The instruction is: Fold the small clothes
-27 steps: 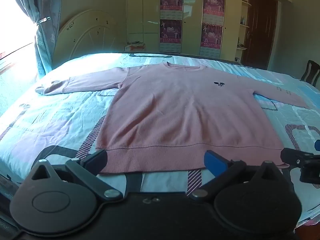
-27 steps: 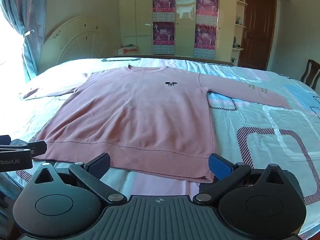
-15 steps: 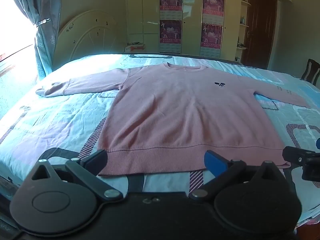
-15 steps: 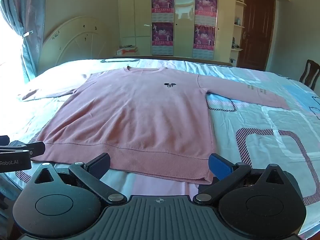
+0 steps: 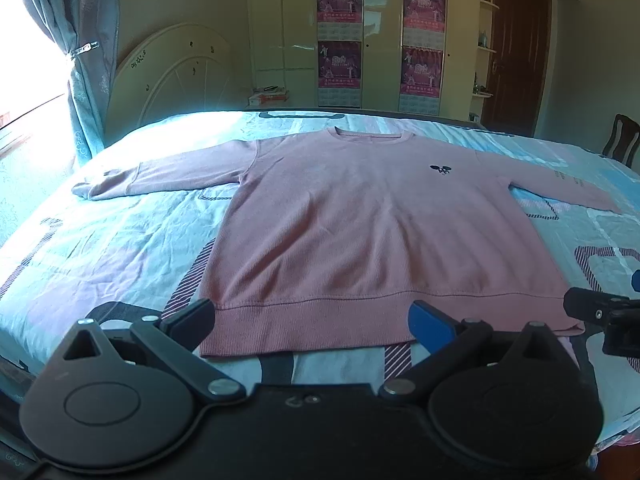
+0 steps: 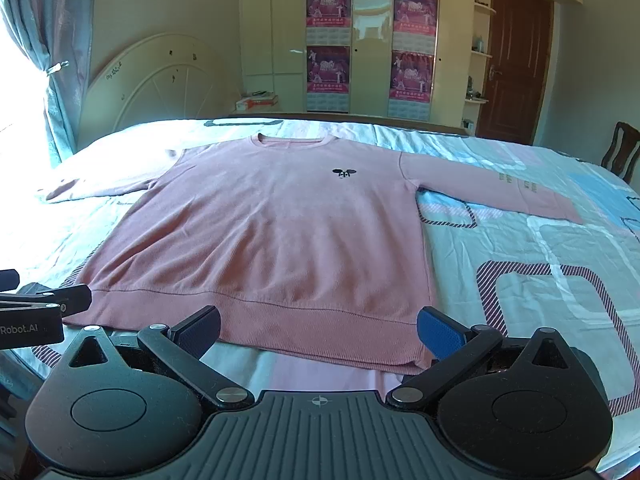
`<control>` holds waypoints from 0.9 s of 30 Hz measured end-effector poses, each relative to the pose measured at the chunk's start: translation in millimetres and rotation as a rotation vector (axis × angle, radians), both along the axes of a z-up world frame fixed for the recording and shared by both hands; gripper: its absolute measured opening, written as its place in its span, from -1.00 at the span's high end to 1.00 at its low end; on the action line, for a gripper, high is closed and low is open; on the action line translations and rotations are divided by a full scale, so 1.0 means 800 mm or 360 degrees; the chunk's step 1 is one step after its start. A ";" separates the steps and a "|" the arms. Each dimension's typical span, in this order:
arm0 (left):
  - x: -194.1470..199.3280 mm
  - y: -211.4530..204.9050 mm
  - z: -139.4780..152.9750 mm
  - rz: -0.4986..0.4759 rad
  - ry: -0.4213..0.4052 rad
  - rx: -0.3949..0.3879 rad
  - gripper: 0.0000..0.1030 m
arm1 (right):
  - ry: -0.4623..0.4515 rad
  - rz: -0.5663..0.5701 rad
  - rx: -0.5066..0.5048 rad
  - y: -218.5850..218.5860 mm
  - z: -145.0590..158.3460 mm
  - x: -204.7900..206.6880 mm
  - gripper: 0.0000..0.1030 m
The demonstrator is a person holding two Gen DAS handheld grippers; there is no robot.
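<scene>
A pink long-sleeved sweater (image 5: pixel 360 232) (image 6: pixel 280 236) lies flat on the bed, front up, both sleeves spread out sideways and a small dark emblem on the chest. My left gripper (image 5: pixel 310 320) hovers open just before the hem, toward its left half, with nothing between its fingers. My right gripper (image 6: pixel 318 328) is open too, before the hem's right half, its blue pad (image 6: pixel 438 332) near the sweater's lower right corner. Each gripper shows at the edge of the other's view.
The bed (image 5: pixel 100 248) (image 6: pixel 540 264) has a light blue sheet with striped shapes. A white headboard (image 5: pixel 172 76) and a curtain (image 5: pixel 76 48) stand at the left. Cupboards with posters, a brown door (image 6: pixel 516 60) and a chair (image 6: pixel 622 148) line the far side.
Both views have drifted only slightly; the sweater lies as before and both grippers stay open.
</scene>
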State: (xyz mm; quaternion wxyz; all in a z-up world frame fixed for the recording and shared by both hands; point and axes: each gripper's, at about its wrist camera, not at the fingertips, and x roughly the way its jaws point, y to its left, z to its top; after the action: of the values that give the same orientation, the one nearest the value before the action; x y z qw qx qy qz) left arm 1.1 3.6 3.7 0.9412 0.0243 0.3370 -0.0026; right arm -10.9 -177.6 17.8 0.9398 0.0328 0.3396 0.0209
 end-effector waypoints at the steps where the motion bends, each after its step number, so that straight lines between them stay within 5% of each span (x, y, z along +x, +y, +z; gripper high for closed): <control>1: 0.000 0.000 0.000 0.0001 0.0000 -0.0001 -0.99 | 0.0002 0.0001 0.0001 0.000 0.000 0.001 -1.00; 27: 0.007 0.000 -0.002 -0.0008 0.0003 0.0013 -0.99 | -0.0006 -0.0010 0.0011 -0.004 0.000 0.002 -1.00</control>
State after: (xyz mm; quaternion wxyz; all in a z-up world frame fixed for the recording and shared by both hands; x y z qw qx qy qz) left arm 7.0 3.5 1.9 0.9407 0.0288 0.3379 -0.0036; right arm -9.4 -180.6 18.0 0.9403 0.0370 0.3377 0.0190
